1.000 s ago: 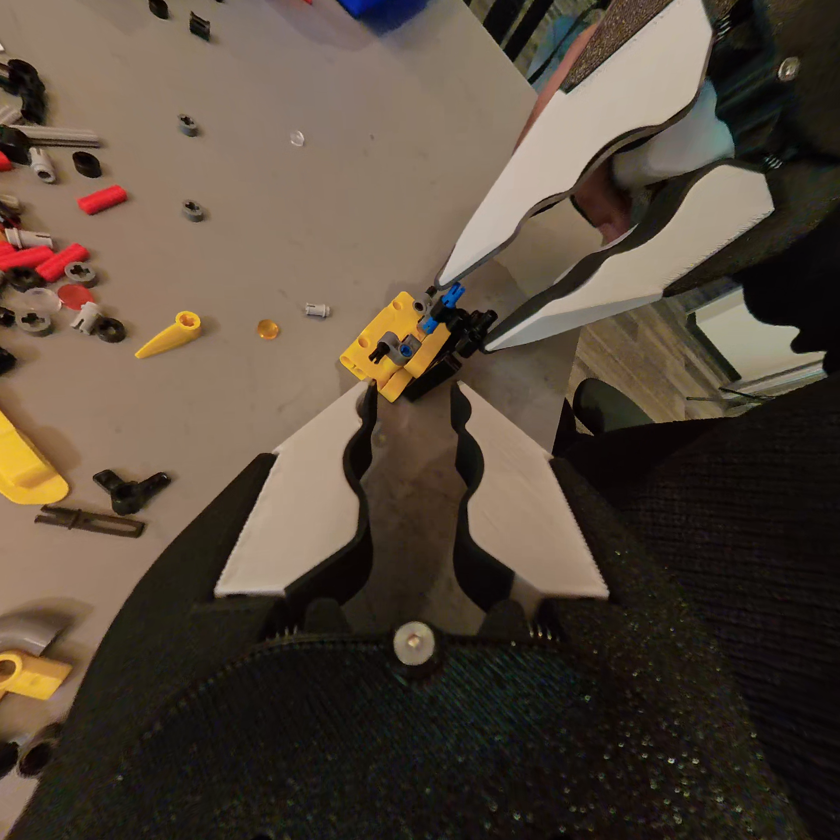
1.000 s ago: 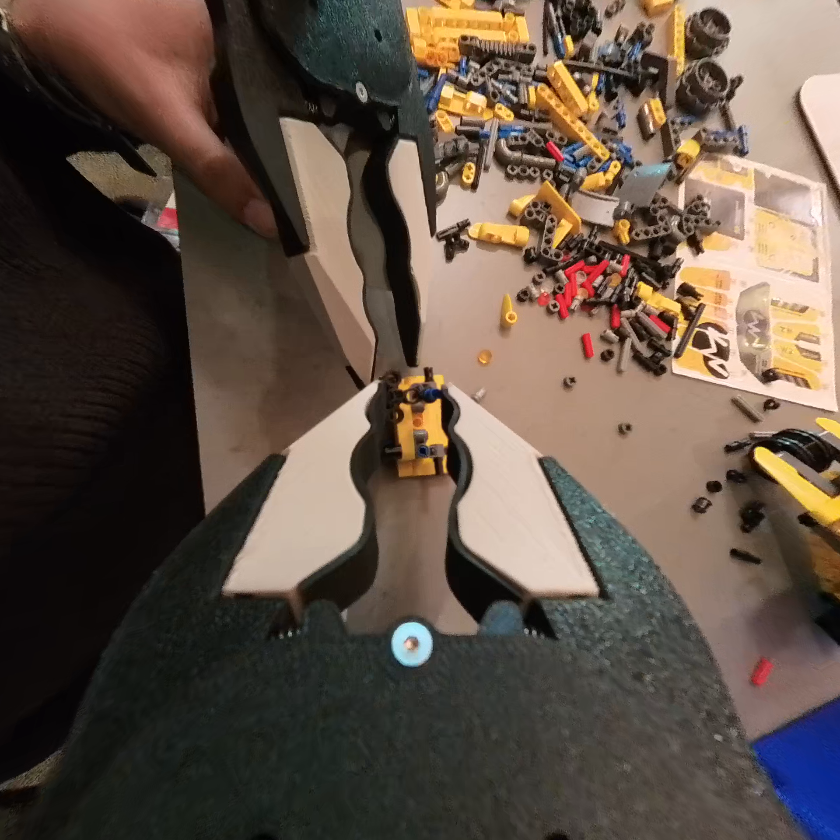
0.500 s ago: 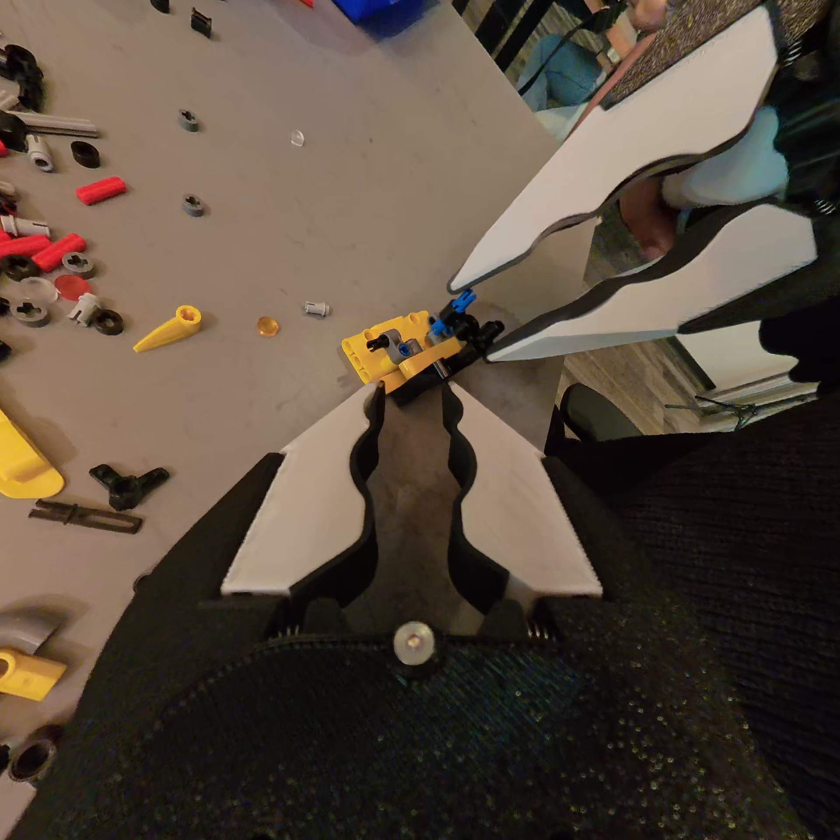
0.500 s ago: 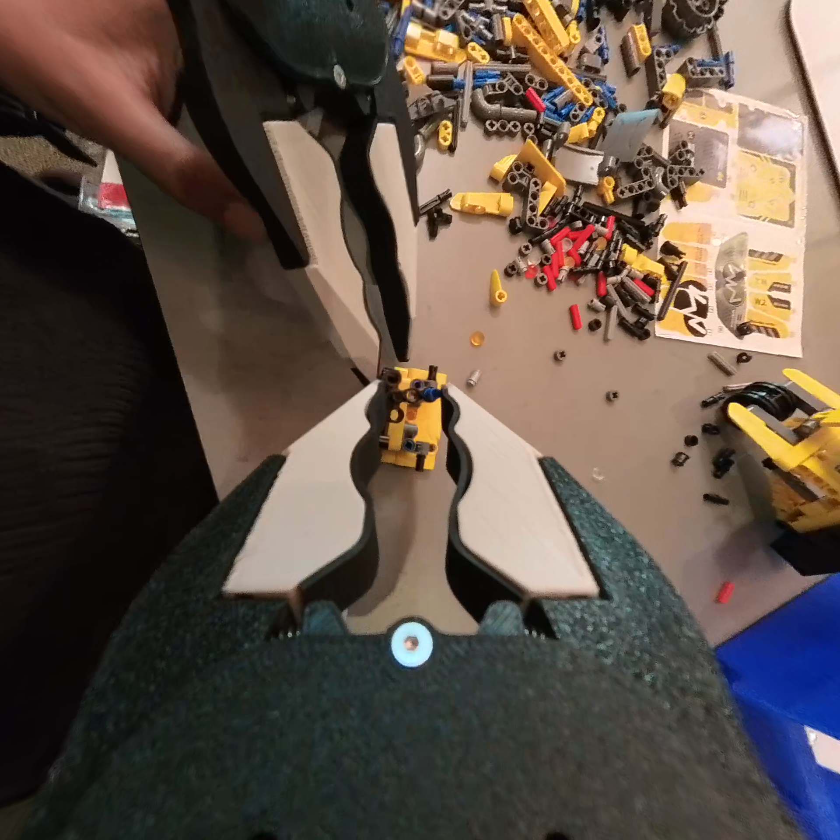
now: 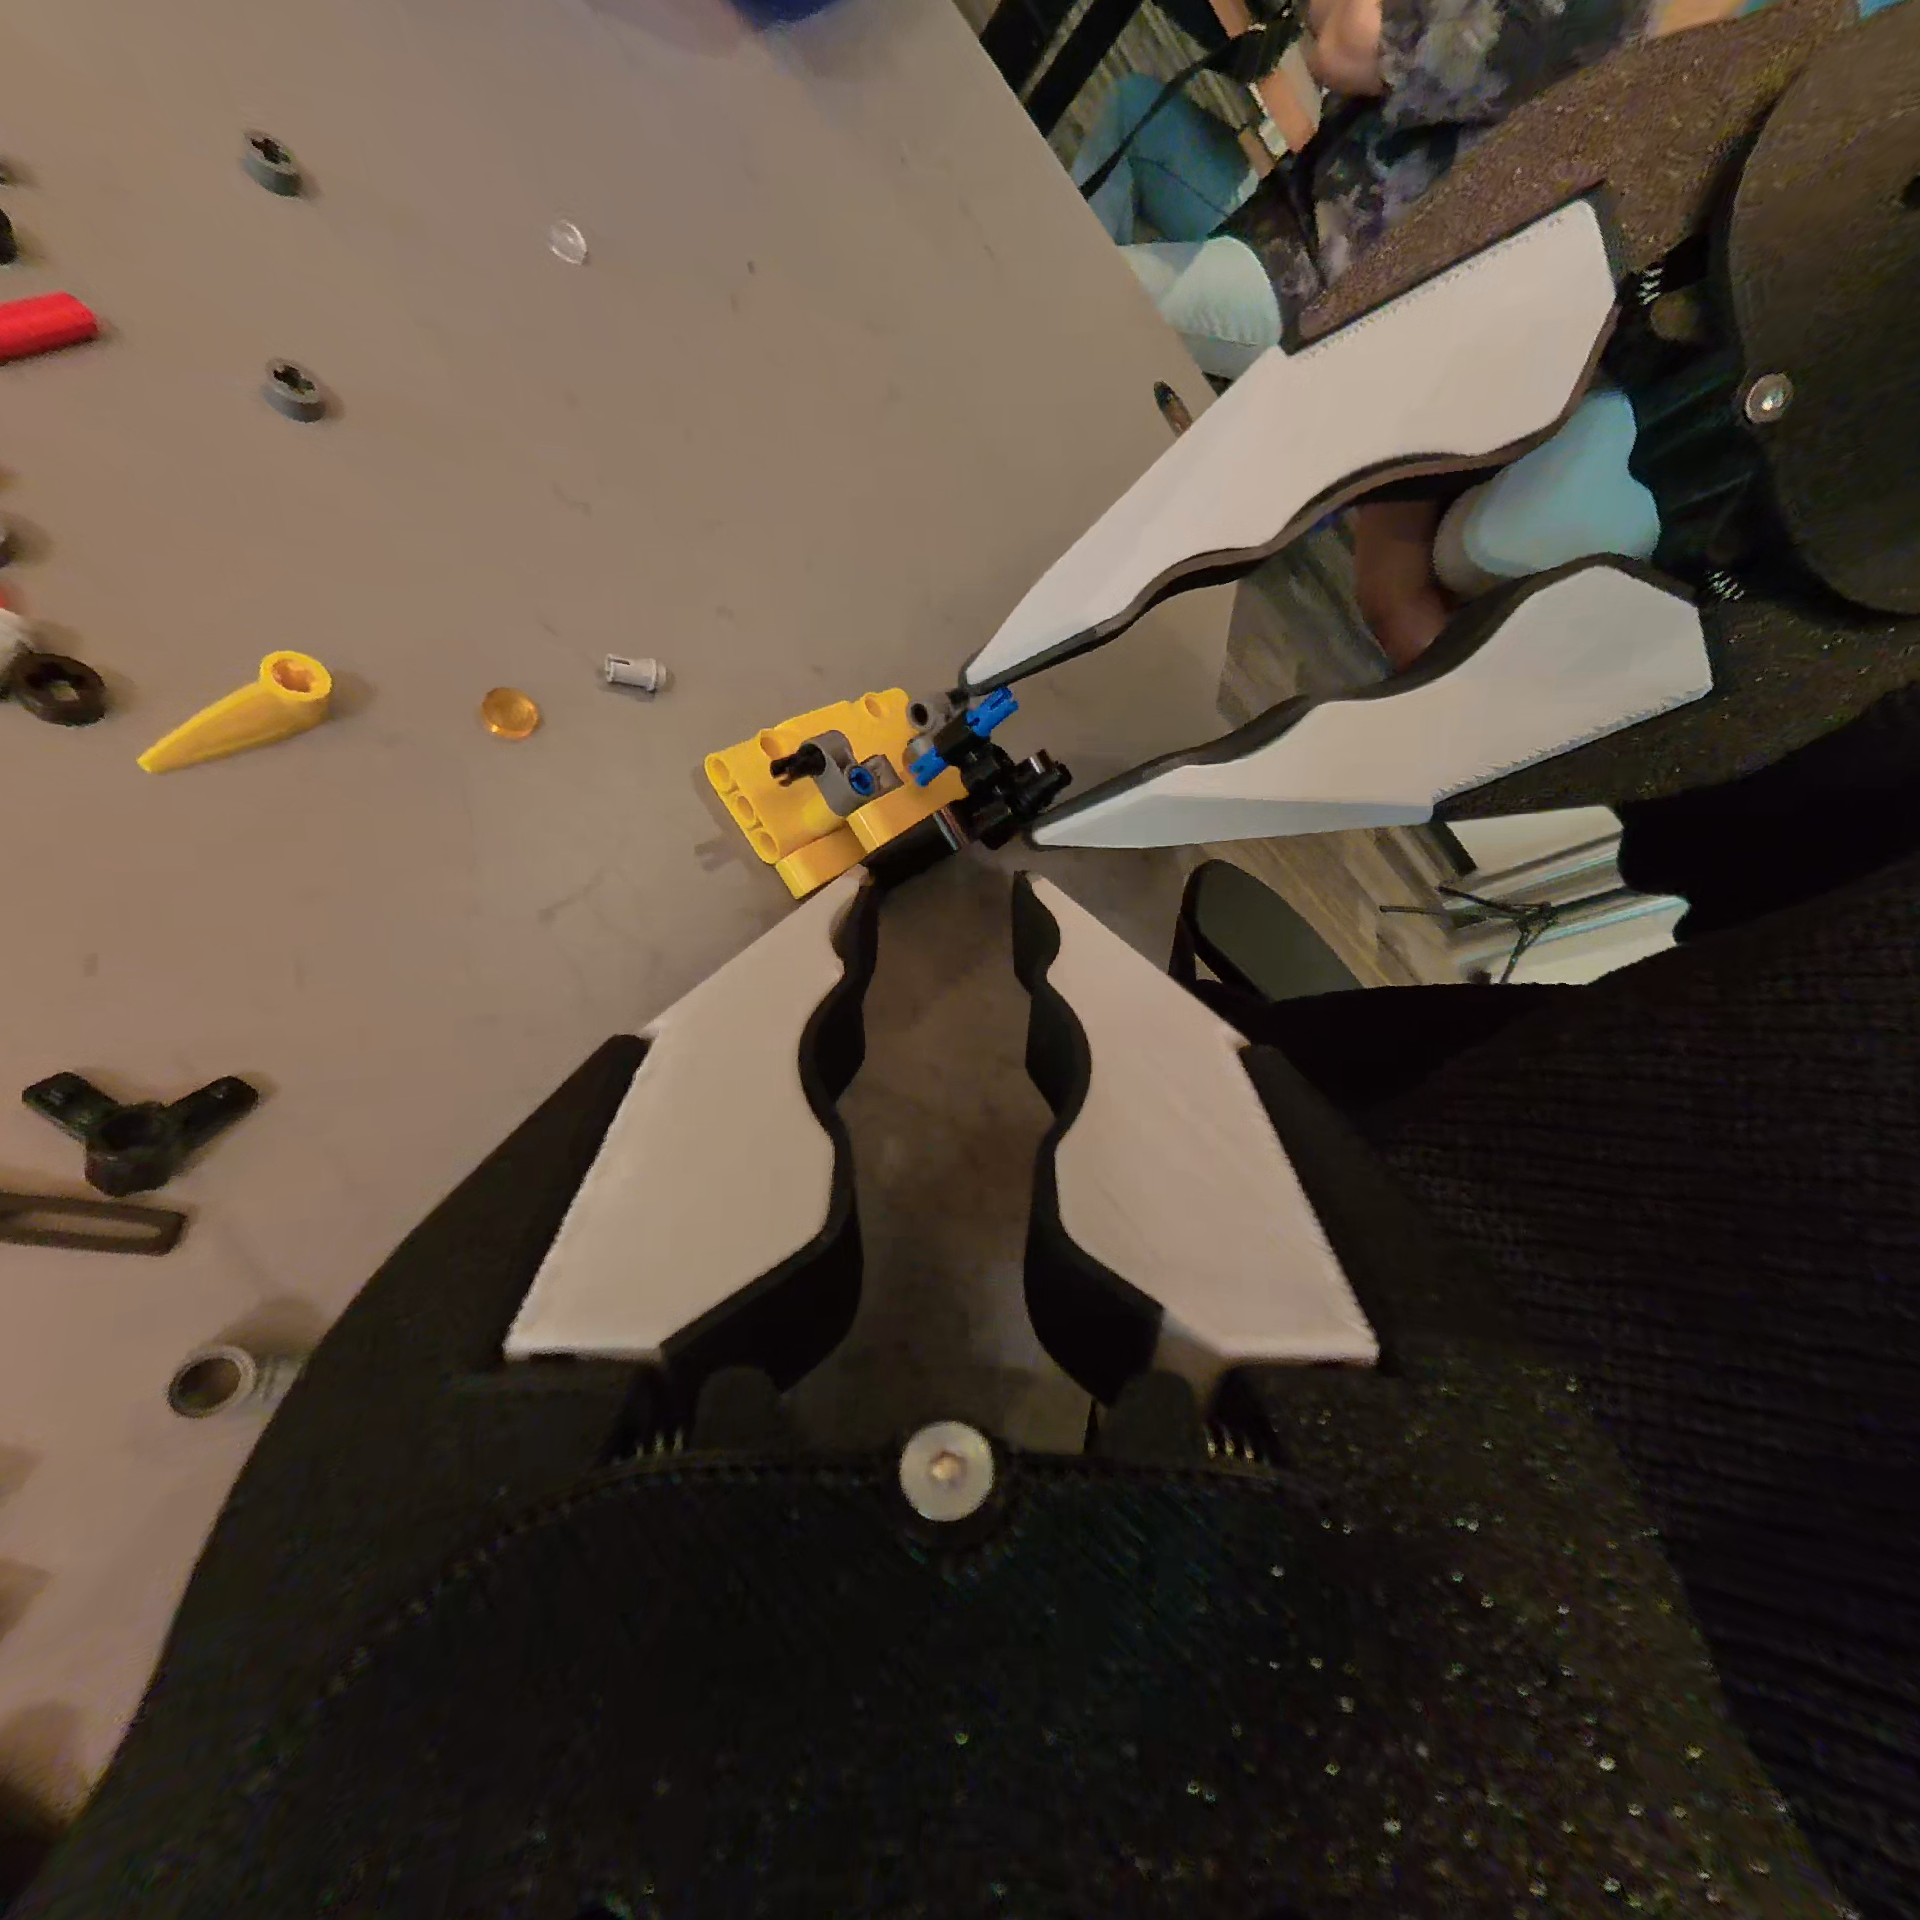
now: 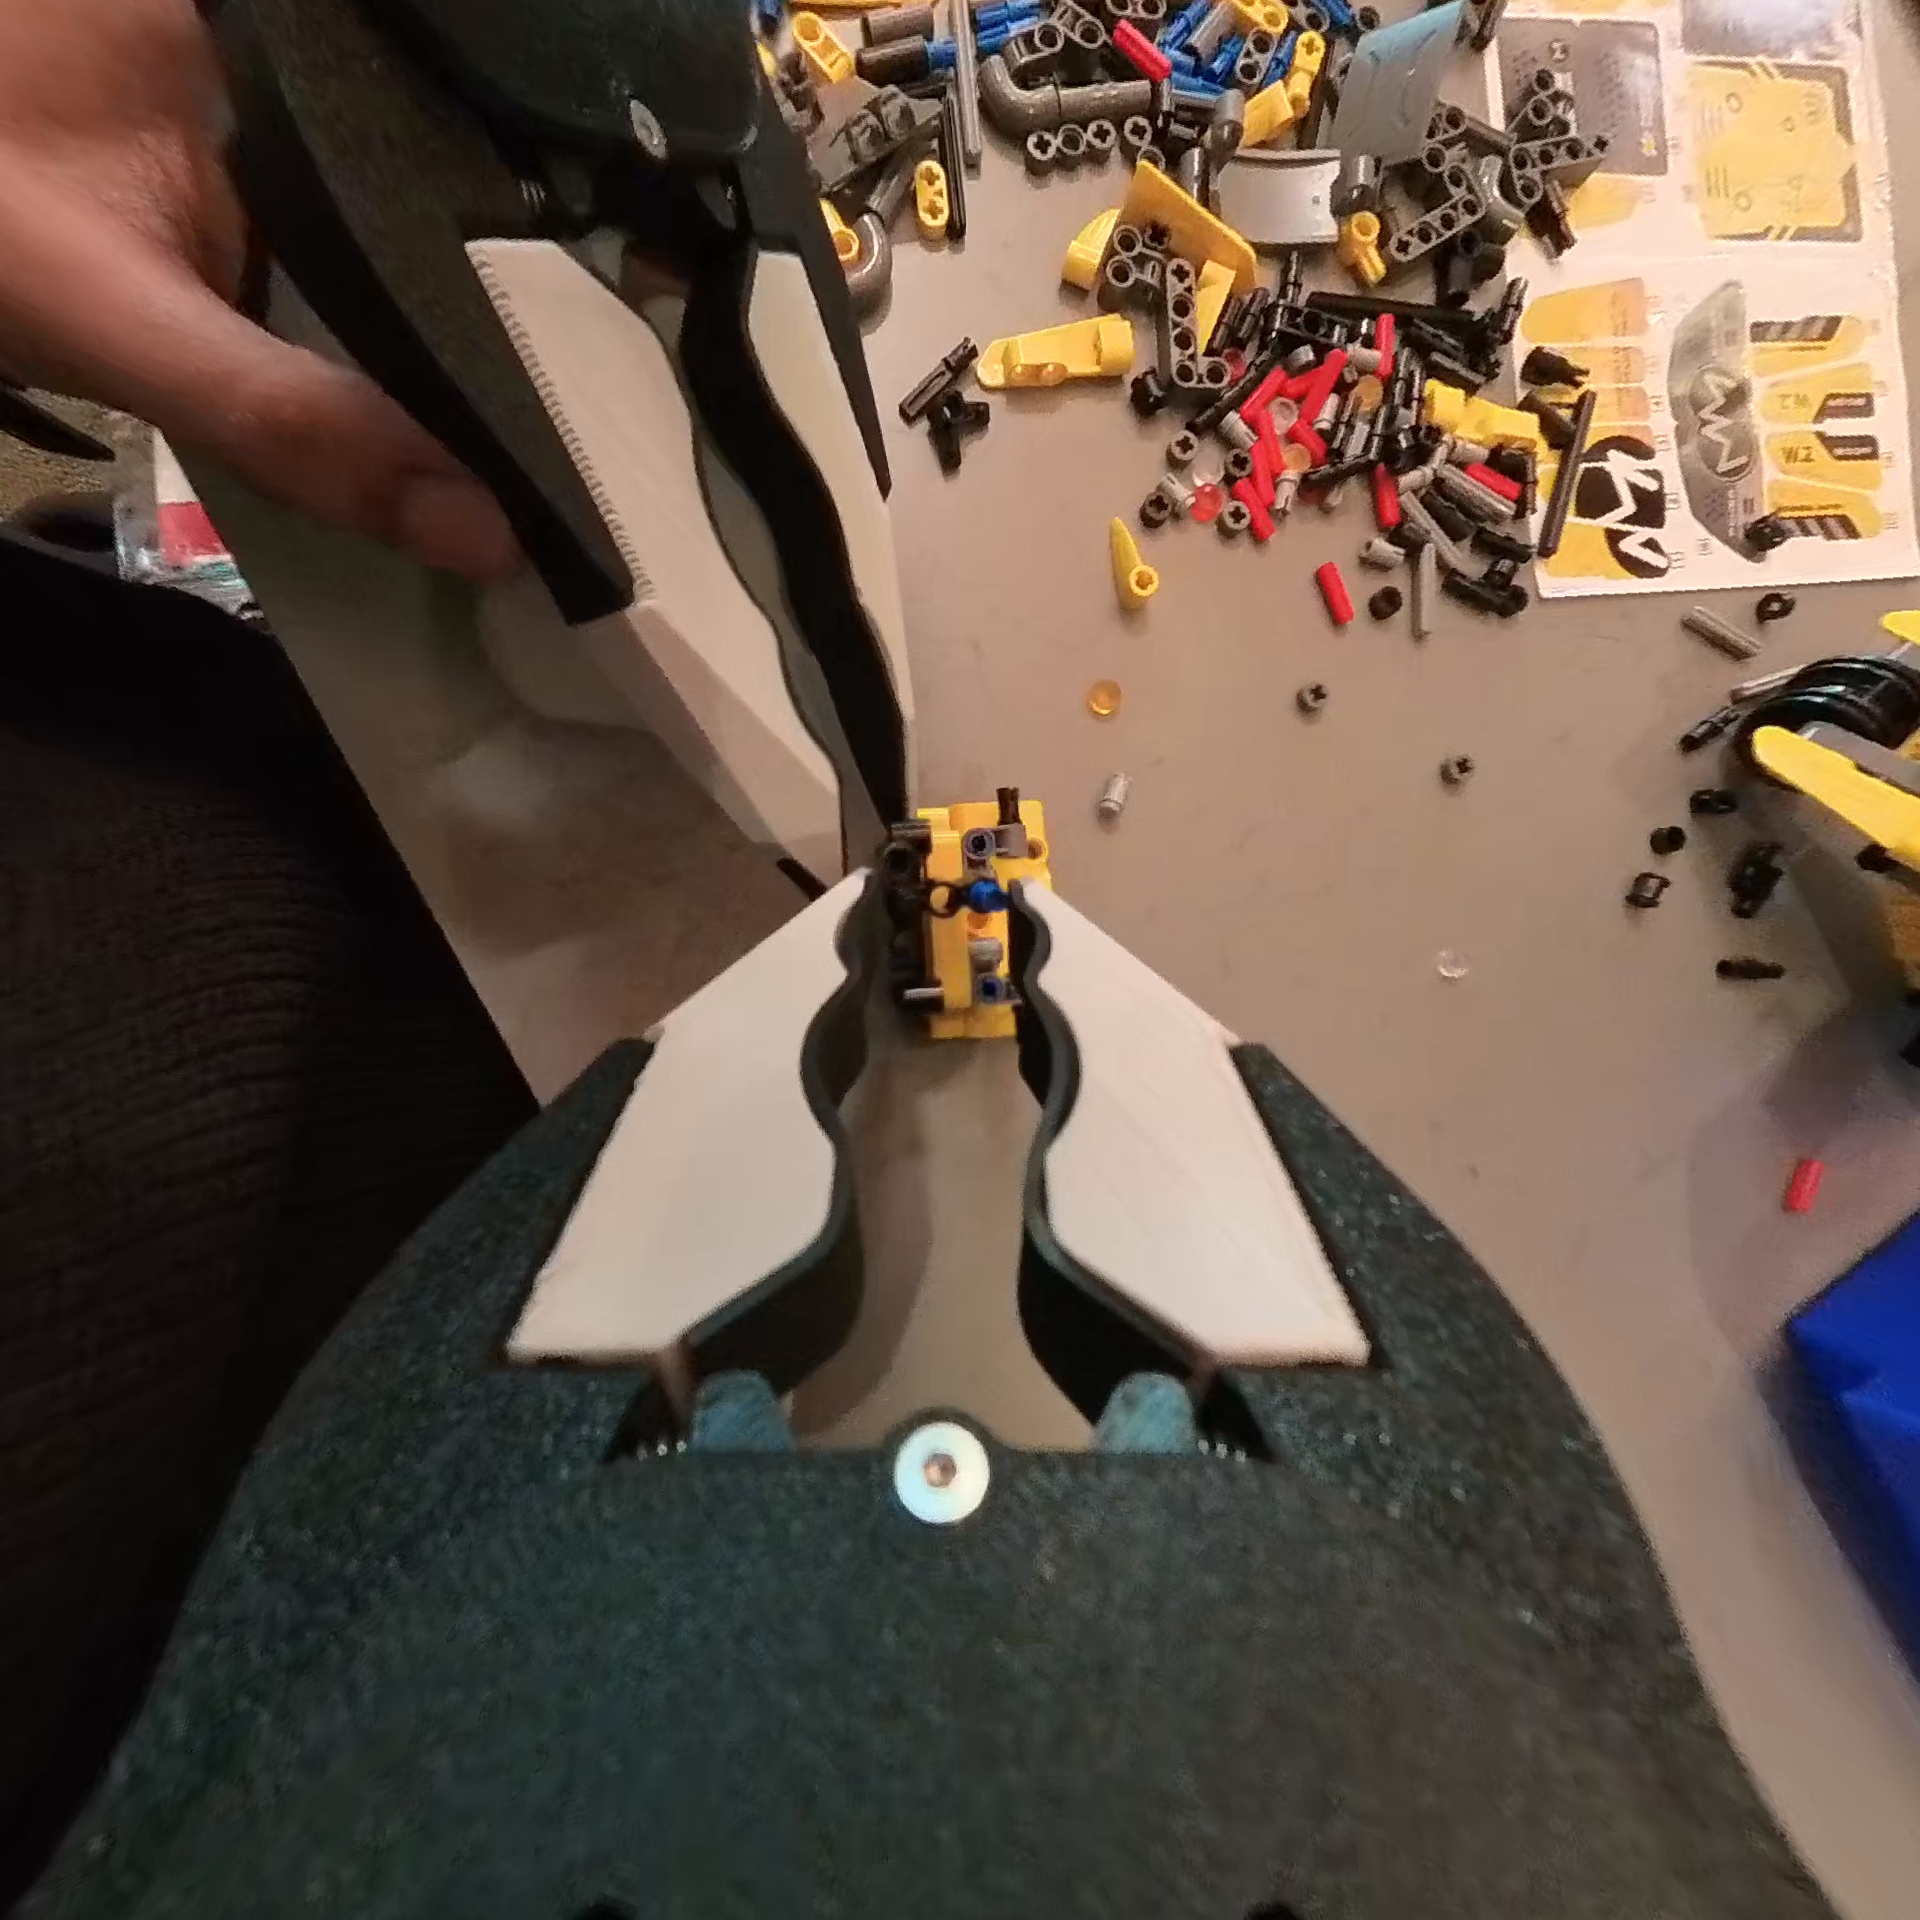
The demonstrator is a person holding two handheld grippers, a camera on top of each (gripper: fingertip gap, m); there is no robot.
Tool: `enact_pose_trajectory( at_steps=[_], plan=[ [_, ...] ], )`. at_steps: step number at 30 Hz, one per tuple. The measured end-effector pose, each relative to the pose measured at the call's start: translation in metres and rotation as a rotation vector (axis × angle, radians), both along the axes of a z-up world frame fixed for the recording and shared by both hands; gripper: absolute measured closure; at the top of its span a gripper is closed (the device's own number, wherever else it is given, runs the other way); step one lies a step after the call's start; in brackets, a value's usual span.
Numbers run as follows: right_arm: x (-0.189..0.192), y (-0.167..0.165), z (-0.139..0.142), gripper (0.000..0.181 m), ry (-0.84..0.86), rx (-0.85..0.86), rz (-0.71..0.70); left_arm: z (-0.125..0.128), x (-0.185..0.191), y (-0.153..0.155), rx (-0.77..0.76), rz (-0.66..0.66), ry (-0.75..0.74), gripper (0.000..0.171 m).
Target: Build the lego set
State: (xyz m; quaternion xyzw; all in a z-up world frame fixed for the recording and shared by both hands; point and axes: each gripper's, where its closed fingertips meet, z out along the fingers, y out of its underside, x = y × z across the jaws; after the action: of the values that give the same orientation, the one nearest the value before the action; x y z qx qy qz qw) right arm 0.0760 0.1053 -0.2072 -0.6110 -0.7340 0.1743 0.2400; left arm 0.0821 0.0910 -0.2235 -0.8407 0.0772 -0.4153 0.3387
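A small yellow assembly (image 5: 821, 790) with grey, blue and black pins lies on the grey table (image 5: 520, 468) near its edge. My right gripper (image 6: 945, 886) is shut on the assembly (image 6: 971, 935). In the left wrist view the right gripper (image 5: 1006, 756) comes in from the right and grips the assembly's black and blue end. My left gripper (image 5: 937, 883) is open, with its tips right at the assembly's near side and nothing between the fingers. In the right wrist view the left gripper (image 6: 883, 821) reaches down from the upper left, with a hand (image 6: 208, 364) on it.
A pile of loose yellow, black, red and grey pieces (image 6: 1299, 312) and a printed sheet (image 6: 1714, 312) lie farther back. A part-built yellow and black model (image 6: 1829, 790) and a blue bin (image 6: 1860, 1403) are at the right. A yellow cone (image 5: 239, 717), an orange stud (image 5: 509, 715) and a grey pin (image 5: 634, 673) lie near the assembly. Both grippers' tips are close together, under 4 cm apart. From either gripper's tips it is about 6 cm to the grey pin (image 5: 634, 673). Seen from the right wrist view (image 6: 1115, 792) as well.
The assembly has turned a little in the right gripper's hold and now lies flatter across the left gripper's tips. Both views have moved in closer. Neither gripper's gap has changed.
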Motion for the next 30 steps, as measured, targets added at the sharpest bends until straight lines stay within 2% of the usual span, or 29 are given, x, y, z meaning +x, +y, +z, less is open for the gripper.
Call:
enact_pose_trajectory(
  at_steps=[7, 17, 30],
  plan=[
    [0.006, 0.003, -0.002, 0.159, -0.026, 0.06, -0.006, 0.0, 0.001, -0.002, -0.006, -0.004, -0.016, 0.15],
    [0.006, 0.002, -0.009, 0.159, -0.084, 0.117, 0.063, 0.0, 0.005, -0.004, -0.009, -0.013, -0.02, 0.151],
    [0.005, 0.002, -0.013, 0.159, -0.109, 0.108, 0.087, 0.002, 0.004, -0.005, -0.013, -0.016, -0.051, 0.151]
  ],
)
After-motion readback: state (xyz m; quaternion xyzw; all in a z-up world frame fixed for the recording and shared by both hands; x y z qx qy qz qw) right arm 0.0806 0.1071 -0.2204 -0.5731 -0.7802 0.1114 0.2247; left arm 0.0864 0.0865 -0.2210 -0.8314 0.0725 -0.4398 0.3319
